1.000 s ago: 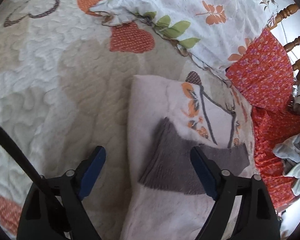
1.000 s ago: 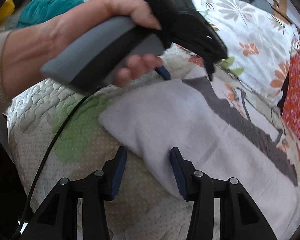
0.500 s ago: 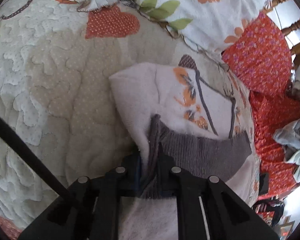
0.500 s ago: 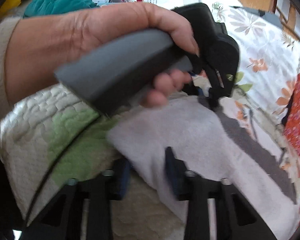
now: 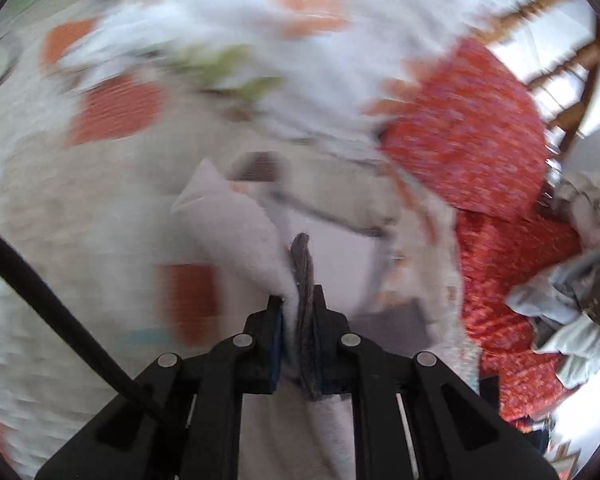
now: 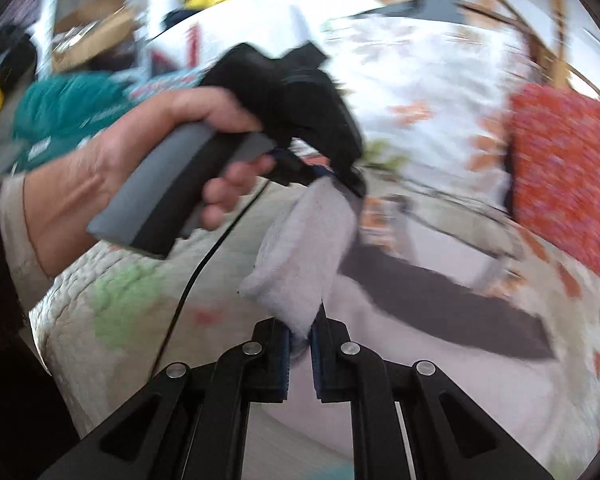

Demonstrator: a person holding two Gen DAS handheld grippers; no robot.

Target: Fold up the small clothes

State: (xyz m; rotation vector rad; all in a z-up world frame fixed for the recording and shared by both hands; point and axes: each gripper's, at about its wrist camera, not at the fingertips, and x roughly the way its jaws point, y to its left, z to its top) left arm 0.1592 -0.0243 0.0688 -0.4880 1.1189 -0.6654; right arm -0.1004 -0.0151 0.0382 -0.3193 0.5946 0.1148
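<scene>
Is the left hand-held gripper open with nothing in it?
No, the left hand-held gripper is shut on the white garment, pinching its grey band.

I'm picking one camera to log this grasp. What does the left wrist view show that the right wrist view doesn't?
Only the left wrist view: the left gripper shut on the garment's grey band, and crumpled pale clothes at right.
Only the right wrist view: the right gripper shut on a white corner, the hand holding the other gripper, and a teal cloth.
Both: the white garment, quilt and red fabric.
</scene>
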